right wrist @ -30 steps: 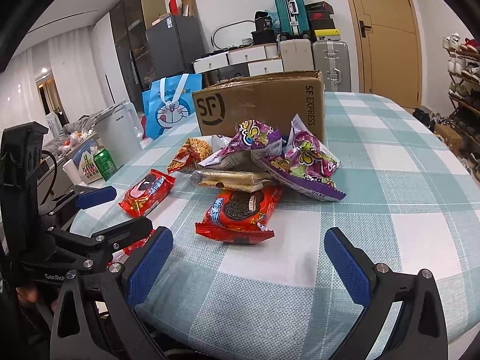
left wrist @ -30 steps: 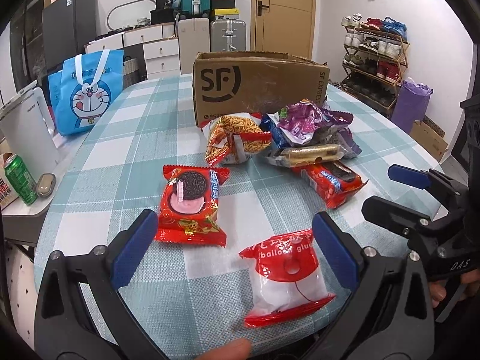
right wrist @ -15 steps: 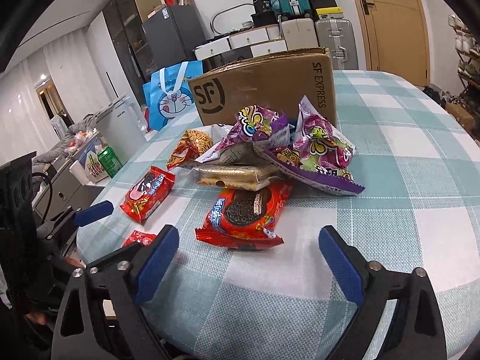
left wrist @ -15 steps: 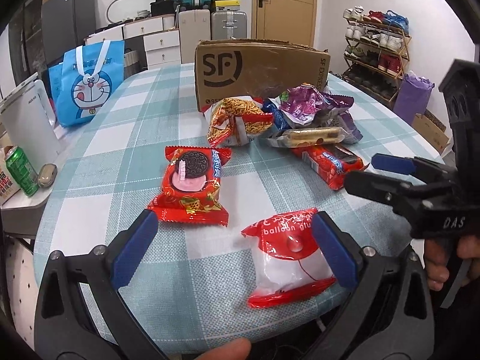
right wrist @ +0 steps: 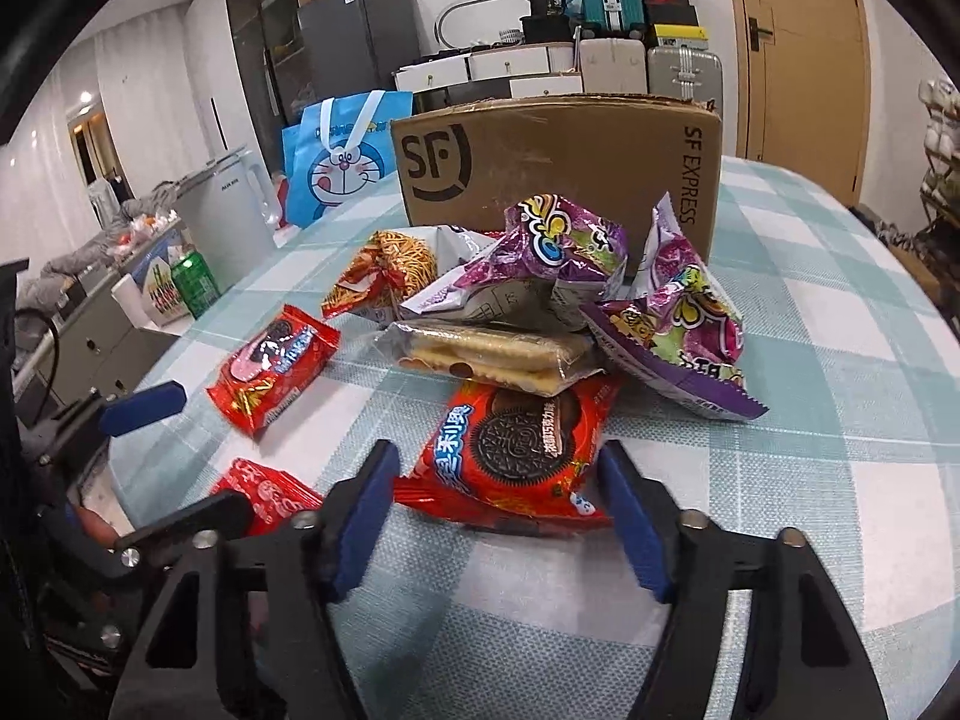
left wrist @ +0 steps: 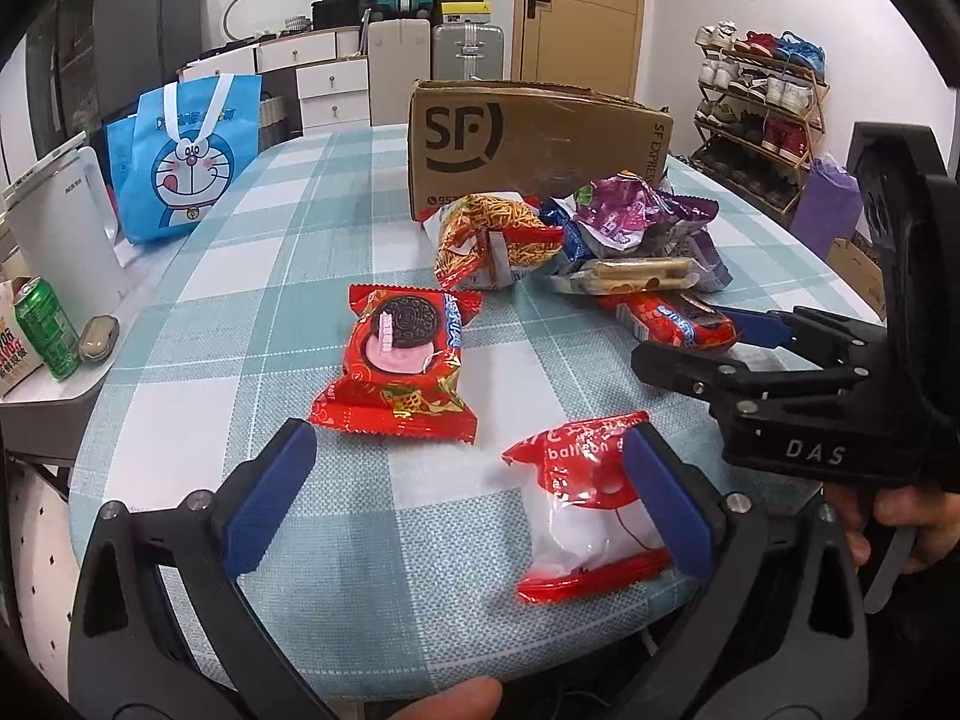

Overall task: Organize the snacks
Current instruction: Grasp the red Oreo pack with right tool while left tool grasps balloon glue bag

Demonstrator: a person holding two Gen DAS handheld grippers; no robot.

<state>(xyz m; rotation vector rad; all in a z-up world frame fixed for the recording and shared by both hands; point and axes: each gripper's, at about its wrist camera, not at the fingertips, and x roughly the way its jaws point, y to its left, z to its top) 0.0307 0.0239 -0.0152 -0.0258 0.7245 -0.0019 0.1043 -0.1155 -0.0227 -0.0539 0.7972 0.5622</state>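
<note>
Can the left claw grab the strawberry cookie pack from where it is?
Probably yes. The left claw is open, and the strawberry cookie pack lies flat just ahead of it with bare tablecloth around. The balloon glue packet sits to one side, not between them.

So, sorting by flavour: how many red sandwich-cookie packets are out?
2. One packet between the right hand-held gripper's closing jaws; another packet alone at table centre. The pile may hide more.

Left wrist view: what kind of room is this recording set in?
Most likely a lived-in home, a dining or entry area used for storage: a shoe rack by the wall, stacked suitcases near a wooden door, and a checked-cloth table.
</note>
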